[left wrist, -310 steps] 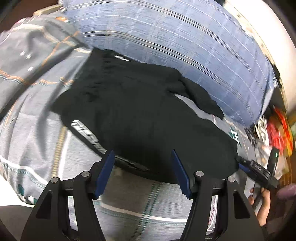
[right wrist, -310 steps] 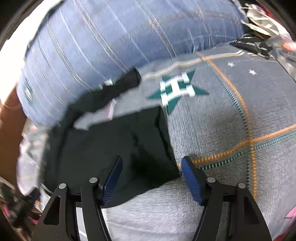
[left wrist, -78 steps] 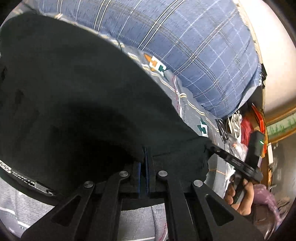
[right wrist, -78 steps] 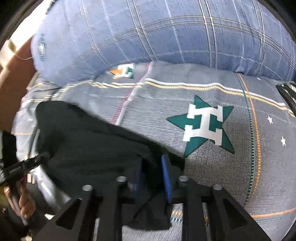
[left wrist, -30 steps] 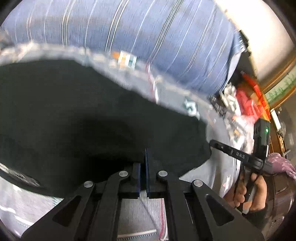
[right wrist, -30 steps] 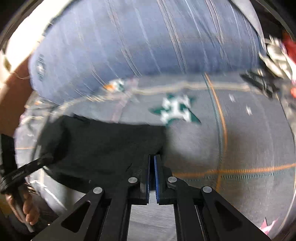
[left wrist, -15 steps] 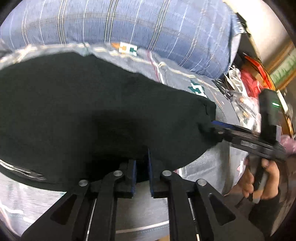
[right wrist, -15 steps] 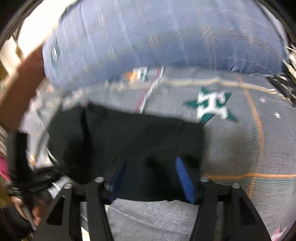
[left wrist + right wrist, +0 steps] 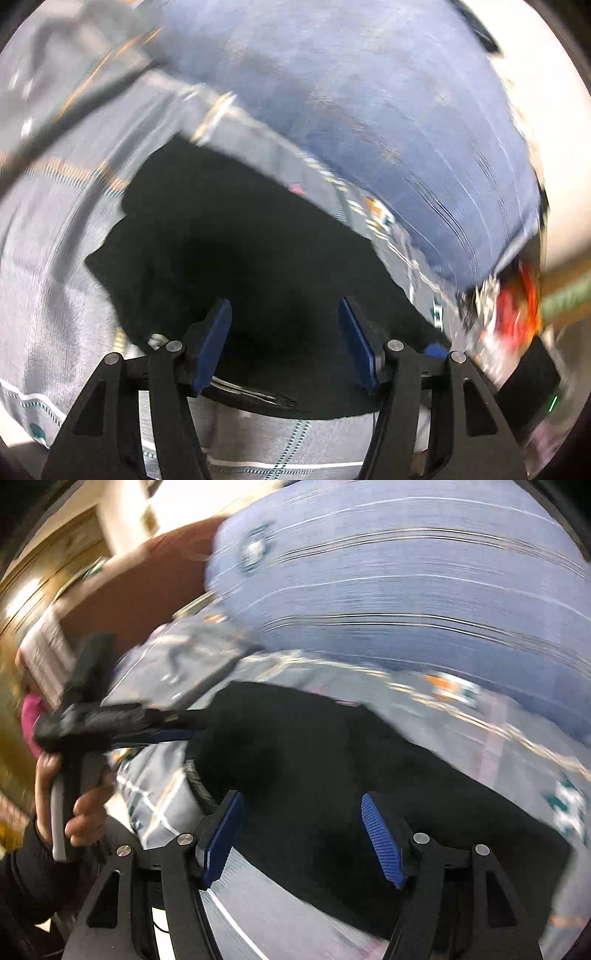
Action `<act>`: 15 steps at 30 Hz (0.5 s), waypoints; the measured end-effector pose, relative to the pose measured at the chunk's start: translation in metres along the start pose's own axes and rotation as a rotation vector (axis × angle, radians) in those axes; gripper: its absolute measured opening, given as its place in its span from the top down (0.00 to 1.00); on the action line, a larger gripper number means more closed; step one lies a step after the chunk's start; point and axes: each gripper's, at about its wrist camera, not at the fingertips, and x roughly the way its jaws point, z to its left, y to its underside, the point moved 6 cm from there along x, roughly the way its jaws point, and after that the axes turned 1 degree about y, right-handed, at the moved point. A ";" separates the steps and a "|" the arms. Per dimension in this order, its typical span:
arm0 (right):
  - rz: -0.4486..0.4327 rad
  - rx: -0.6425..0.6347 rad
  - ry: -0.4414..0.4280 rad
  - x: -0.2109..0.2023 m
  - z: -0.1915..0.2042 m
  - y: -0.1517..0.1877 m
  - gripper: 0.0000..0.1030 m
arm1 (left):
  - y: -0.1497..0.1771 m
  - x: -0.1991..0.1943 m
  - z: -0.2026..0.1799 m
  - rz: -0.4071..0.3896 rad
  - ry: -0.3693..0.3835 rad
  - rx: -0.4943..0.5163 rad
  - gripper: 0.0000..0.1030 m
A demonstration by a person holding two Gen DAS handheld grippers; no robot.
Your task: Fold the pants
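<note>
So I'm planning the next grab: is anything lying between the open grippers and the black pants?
Nothing visible. The left gripper and right gripper both hang open directly over the black pants, which lie on the grey bedspread with no other object on them.

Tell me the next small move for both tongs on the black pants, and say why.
Probably shift both sideways to a short end of the pants and grip there for another fold. The left tongs and right tongs stand open with nothing between their jaws, and the pants lie flat as a dark slab on the bedspread before the pillow.
</note>
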 end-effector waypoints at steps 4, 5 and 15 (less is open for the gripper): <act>0.075 -0.125 0.008 0.053 0.036 0.009 0.34 | -0.010 0.002 0.027 -0.017 -0.055 -0.061 0.42; 0.105 -0.141 0.027 0.065 0.038 0.014 0.34 | -0.010 0.000 0.031 -0.026 -0.077 -0.061 0.43; 0.155 -0.186 0.142 0.088 0.023 0.030 0.65 | -0.017 0.021 0.062 -0.015 -0.076 -0.168 0.61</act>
